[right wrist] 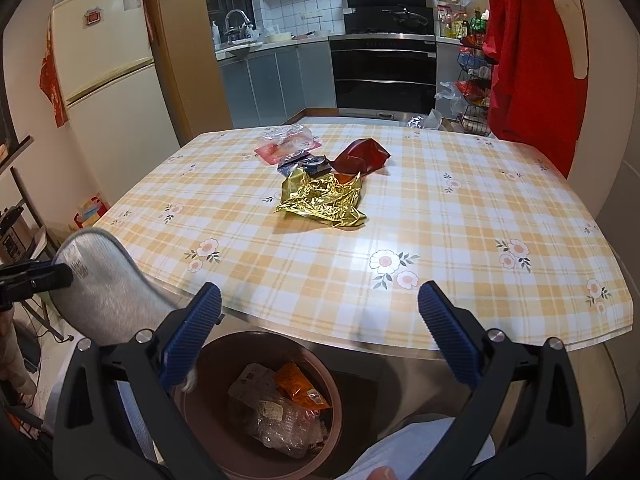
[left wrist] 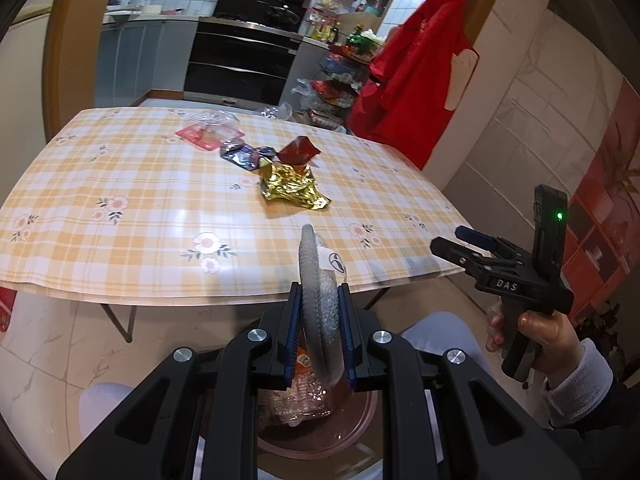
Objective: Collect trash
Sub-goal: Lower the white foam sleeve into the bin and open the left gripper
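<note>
Left tongs [left wrist: 319, 334] pinch a grey pouch [left wrist: 316, 276] above the bin [right wrist: 338, 396] | right tongs [right wrist: 320, 332] spread, empty | bin partly filled | gold wrapper [right wrist: 322, 202], red wrapper [right wrist: 362, 156] left beyond the bin, on the table [right wrist: 460, 240]

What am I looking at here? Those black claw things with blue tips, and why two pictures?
No robot: a person holds hand tongs, one per hand, each carrying a wide-angle camera, hence two views. The left tongs pinch a silvery-grey wrapper above a brown bin that already holds trash. The right tongs stand wide open and empty. On the checked table lie a gold foil wrapper, a dark red one, a blue one and a clear packet.
</note>
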Demonstrator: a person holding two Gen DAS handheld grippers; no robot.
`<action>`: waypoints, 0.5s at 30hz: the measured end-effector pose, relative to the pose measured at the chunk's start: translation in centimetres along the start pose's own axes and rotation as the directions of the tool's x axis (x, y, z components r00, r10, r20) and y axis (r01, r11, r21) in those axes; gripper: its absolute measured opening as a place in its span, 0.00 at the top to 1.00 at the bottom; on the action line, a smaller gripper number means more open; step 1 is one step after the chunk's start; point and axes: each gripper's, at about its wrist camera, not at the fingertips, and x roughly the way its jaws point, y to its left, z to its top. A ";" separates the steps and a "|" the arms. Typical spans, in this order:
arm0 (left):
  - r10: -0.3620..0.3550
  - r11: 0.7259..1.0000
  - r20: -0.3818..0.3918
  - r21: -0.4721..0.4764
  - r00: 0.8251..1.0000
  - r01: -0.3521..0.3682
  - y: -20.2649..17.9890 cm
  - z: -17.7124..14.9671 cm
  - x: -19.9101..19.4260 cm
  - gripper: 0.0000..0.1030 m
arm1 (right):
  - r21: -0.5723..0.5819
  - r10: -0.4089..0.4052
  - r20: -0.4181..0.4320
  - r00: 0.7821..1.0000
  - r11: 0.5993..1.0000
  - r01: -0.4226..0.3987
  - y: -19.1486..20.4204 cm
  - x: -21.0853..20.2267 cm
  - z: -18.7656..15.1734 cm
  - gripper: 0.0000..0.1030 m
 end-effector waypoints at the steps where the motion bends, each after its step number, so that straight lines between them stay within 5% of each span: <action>1: -0.004 1.000 -0.003 0.003 1.000 0.004 -0.2 0.0 0.1 0.83 | 0.001 0.000 0.000 1.000 1.000 0.000 0.0 0.0 0.0 0.06; 15: -0.069 0.995 -0.057 0.061 0.996 0.073 -2.9 -0.3 2.7 0.83 | 0.004 -0.005 -0.009 1.000 1.000 0.005 -0.3 0.1 -0.3 0.06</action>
